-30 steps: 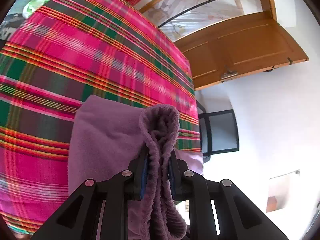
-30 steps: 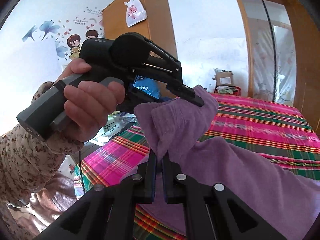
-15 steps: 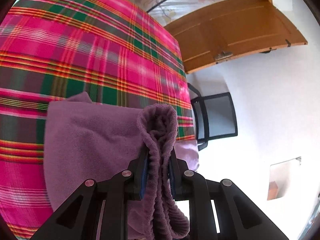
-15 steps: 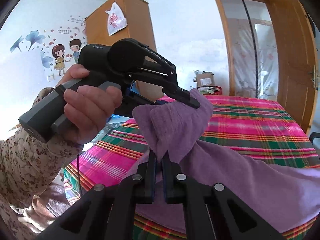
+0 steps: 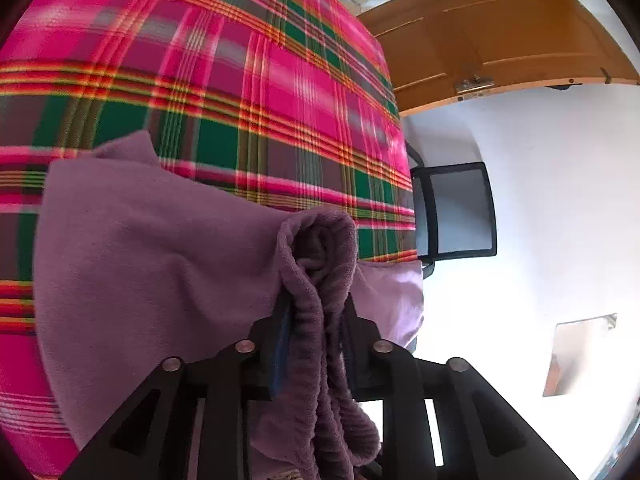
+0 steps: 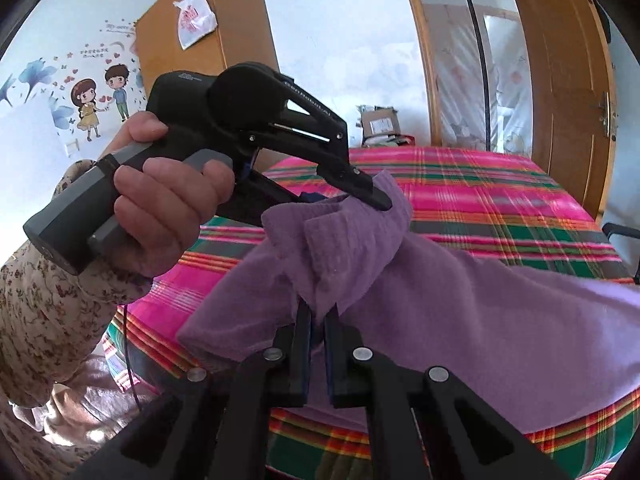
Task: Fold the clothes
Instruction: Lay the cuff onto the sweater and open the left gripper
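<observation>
Closest to the left wrist camera, the left tongs [image 5: 316,320] are clamped on a bunched, ribbed edge of the purple fleece garment [image 5: 152,264], with the thick roll of fabric squeezed between both fingers and a loose end hanging down toward the lens. From there the rest of the garment spreads out to the left over the bed, lying on the pink-and-green plaid bedspread [image 5: 248,92], and one corner of it sticks up a bit at the far left edge. Over on the right wrist camera, the right tongs [image 6: 317,320] are pinched tight on another bit of the same garment [image 6: 460,300], right under a folded collar-like flap, so the cloth is held up between the two grips just above the bed. Just past that flap the left tongs [image 6: 368,196] show up again from the side, biting the top of the fabric, with the person's left hand [image 6: 168,208] wrapped around the grey handle and a floral sleeve [image 6: 44,308] behind it. Further back, the plaid bedspread [image 6: 480,196] runs to the far end of the bed, a black mesh chair [image 5: 456,212] sits beside the bed, and beyond are a wooden door [image 5: 500,32], a wooden wardrobe [image 6: 232,28] with a plastic bag [image 6: 194,20] hanging on it, and cartoon wall stickers [image 6: 100,100].
</observation>
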`<state>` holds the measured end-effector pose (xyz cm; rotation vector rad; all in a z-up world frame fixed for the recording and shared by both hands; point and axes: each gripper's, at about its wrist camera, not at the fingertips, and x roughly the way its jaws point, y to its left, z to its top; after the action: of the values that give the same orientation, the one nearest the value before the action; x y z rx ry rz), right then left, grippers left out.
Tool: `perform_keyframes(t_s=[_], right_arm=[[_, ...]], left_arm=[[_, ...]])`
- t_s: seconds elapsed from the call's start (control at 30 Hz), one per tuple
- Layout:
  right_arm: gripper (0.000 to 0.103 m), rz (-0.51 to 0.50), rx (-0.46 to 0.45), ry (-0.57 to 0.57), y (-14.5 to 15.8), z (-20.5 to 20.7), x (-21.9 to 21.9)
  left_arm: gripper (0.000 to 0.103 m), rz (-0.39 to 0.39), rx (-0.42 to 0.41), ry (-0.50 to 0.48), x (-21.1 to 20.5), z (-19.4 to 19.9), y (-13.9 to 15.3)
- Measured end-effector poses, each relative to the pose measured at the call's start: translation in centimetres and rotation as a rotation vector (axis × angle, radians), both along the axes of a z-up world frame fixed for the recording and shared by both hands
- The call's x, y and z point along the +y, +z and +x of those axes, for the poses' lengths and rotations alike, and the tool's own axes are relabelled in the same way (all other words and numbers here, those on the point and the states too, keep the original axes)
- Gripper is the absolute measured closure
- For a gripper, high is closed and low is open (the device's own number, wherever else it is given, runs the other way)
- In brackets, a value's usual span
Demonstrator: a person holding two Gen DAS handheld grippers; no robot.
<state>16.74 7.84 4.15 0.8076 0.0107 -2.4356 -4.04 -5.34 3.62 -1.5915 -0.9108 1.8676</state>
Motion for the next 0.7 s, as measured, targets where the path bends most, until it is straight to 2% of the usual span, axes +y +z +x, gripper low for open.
perform_keyframes(t_s=[0.27,0.33,0.4,0.57,0.7], right_arm=[[0.088,0.026,-0.068,-0.044,-1.7,-0.3,1.4],[0.076,0.023,-0.088,-0.05,-1.9,-0.5,1.7],[0.07,0.022,-0.112,-0.065,-2.2,-0.8,2.1],[0.07,-0.014,-0.154,-0.098,-2.5,-1.1,4.0],[0.07,-0.113,-0.205,-0.071,-2.2,-1.1,6.4]], left_arm=[[0.075,0.021,0.019,-0.046,1.5,0.1,-0.2],[0.074,0.049,0.021,-0.055,1.8,0.2,0.0],[0.074,0.063,0.024,-0.068,2.1,0.2,0.2],[0.074,0.07,0.043,-0.08,1.9,0.9,0.8],[0.074,0.023,0.102,-0.032,-0.5,2.3,1.5]])
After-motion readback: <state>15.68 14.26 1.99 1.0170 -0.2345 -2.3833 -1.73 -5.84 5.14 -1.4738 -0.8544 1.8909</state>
